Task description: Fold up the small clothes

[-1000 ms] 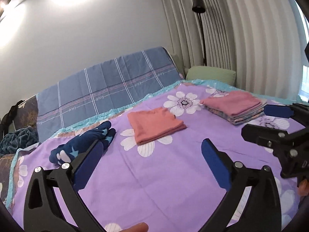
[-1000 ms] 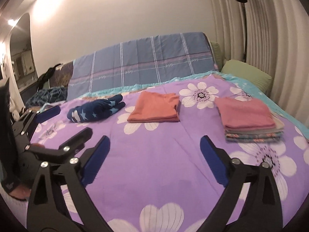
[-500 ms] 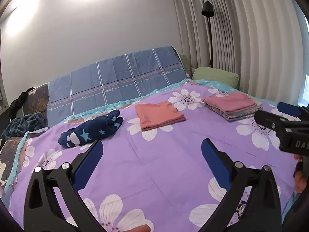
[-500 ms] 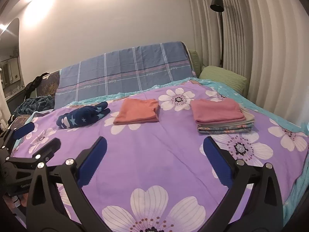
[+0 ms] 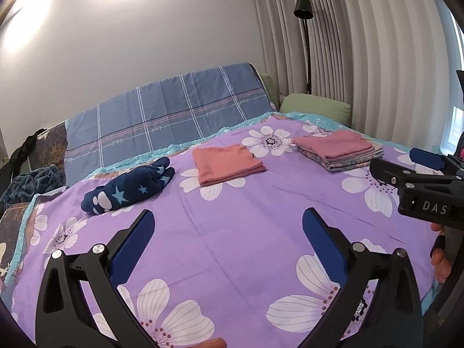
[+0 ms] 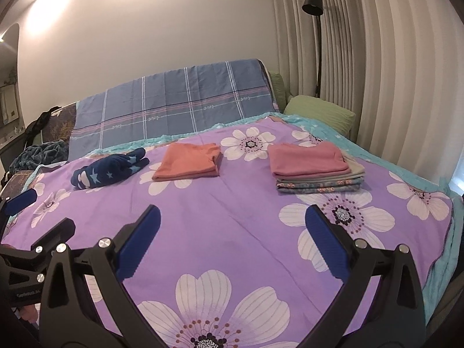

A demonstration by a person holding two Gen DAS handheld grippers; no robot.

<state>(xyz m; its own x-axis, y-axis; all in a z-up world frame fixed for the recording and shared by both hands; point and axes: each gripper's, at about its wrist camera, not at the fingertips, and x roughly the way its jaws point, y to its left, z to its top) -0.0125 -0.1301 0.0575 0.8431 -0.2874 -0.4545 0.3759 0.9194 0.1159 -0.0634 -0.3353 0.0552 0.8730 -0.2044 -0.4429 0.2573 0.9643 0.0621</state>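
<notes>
A folded orange garment [image 5: 227, 163] lies mid-bed on the purple flowered sheet [image 5: 232, 232]; it also shows in the right wrist view [image 6: 188, 162]. A stack of folded clothes with a pink top [image 5: 337, 149] [image 6: 313, 168] sits to its right. A crumpled navy star-print garment [image 5: 127, 187] [image 6: 108, 171] lies to its left. My left gripper [image 5: 227, 226] is open and empty above the near sheet. My right gripper [image 6: 232, 223] is open and empty, also back from the clothes; it shows at the right edge of the left wrist view [image 5: 406, 168].
A blue plaid cover [image 5: 165, 116] drapes the headboard. A green pillow [image 5: 316, 105] lies far right by the curtains, with a black floor lamp [image 5: 303, 8] behind. A dark teal blanket [image 5: 32, 179] is heaped at the left edge.
Both grippers have pulled back and up from the bed, so the clothes look farther away and more of the near sheet shows. Both stayed open and empty.
</notes>
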